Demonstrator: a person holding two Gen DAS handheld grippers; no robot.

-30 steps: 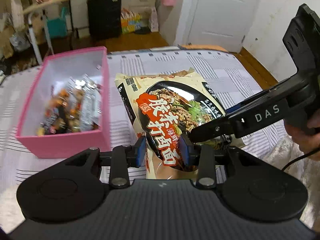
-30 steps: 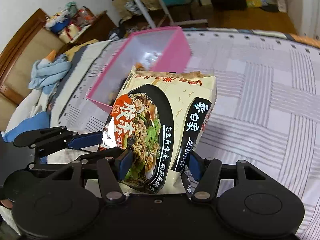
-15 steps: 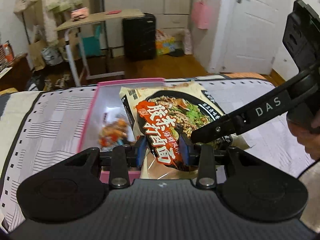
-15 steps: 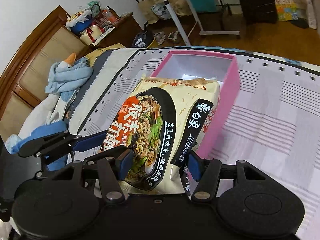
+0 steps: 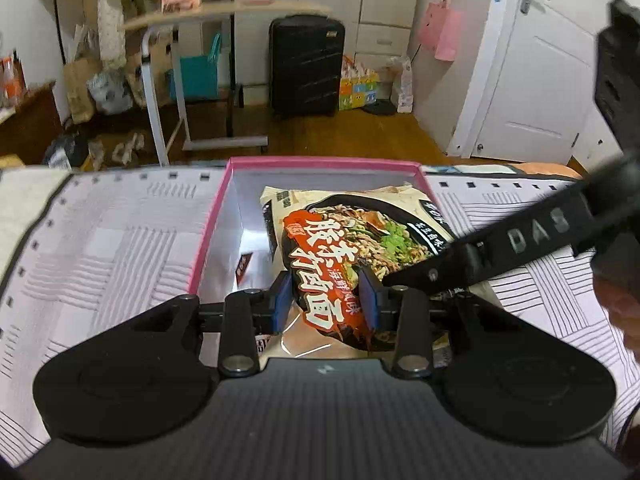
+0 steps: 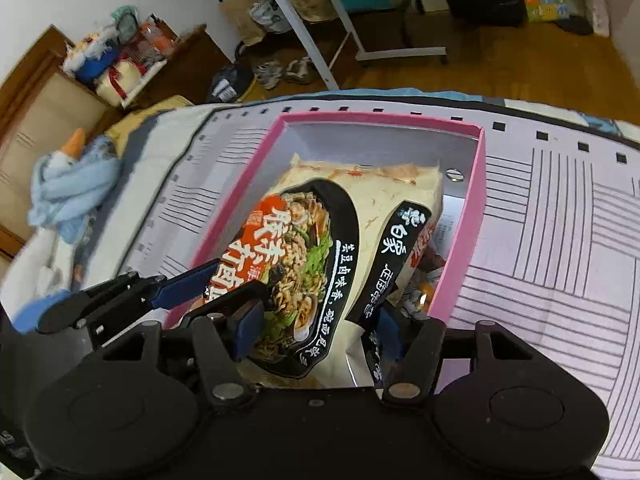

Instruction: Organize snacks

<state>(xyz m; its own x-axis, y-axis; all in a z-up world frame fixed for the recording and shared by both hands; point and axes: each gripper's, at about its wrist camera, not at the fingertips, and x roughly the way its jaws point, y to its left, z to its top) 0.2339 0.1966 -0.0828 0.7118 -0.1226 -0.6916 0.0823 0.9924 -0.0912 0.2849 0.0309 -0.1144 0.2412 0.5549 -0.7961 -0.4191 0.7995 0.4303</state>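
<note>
A large instant-noodle packet [image 5: 352,248] with a black bowl picture and red lettering hangs tilted inside the open top of the pink box [image 5: 320,162]. My left gripper [image 5: 326,304] is shut on the packet's near lower edge. My right gripper [image 6: 316,332] grips the same noodle packet [image 6: 320,248] across its width; its jaws are opening slightly, and the pads still touch the packet between them. One right finger [image 5: 480,256] crosses the left wrist view. Small snack packets [image 6: 424,276] lie in the pink box [image 6: 460,248], mostly hidden by the noodle packet.
The box sits on a bed with a striped white and lilac cover [image 5: 100,248]. Beyond the bed's far edge stand a rolling side table [image 5: 224,80], a black suitcase [image 5: 306,64] and a white door [image 5: 540,80]. A blue cloth bundle [image 6: 76,184] lies to the left.
Both grippers have carried the noodle packet from beside the pink box to over it and lowered it inside the rim. The box now lies straight ahead in both views.
</note>
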